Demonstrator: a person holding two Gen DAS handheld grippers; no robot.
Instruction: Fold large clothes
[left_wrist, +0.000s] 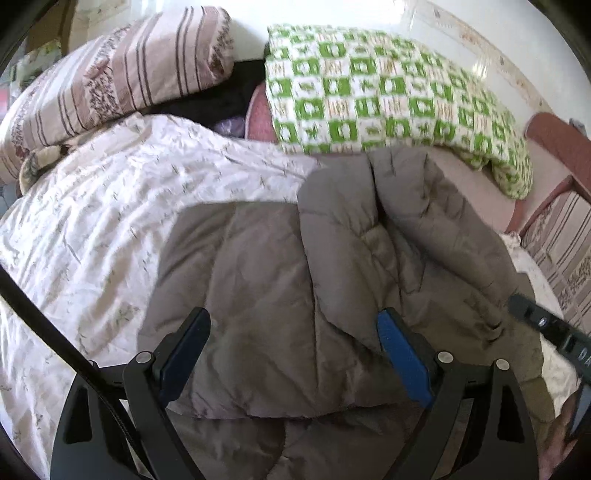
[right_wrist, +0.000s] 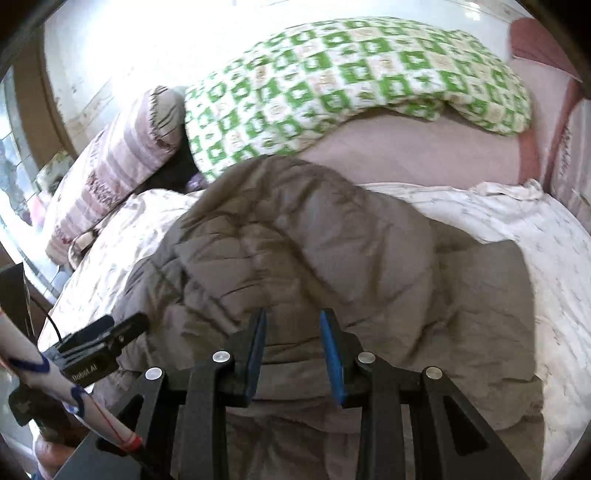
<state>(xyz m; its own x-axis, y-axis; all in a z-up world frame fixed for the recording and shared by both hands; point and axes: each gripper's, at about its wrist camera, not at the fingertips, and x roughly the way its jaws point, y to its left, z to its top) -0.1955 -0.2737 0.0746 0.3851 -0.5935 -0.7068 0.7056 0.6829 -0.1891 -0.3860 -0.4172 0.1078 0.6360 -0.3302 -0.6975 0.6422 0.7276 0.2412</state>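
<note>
Your left gripper (left_wrist: 291, 354): jaws wide apart, nothing clamped, hovering over grey puffer jacket (left_wrist: 332, 258). Your right gripper (right_wrist: 293, 350): jaws partly apart, empty, above same jacket. Jacket lies bunched on white floral quilt (left_wrist: 92, 221), green checked blanket (left_wrist: 369, 92) beyond.

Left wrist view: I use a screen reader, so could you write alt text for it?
The left gripper, jaws wide apart and empty, hovers over a puffy grey-brown jacket on a white bedsheet. A green checked blanket and striped pillow lie behind.
</note>
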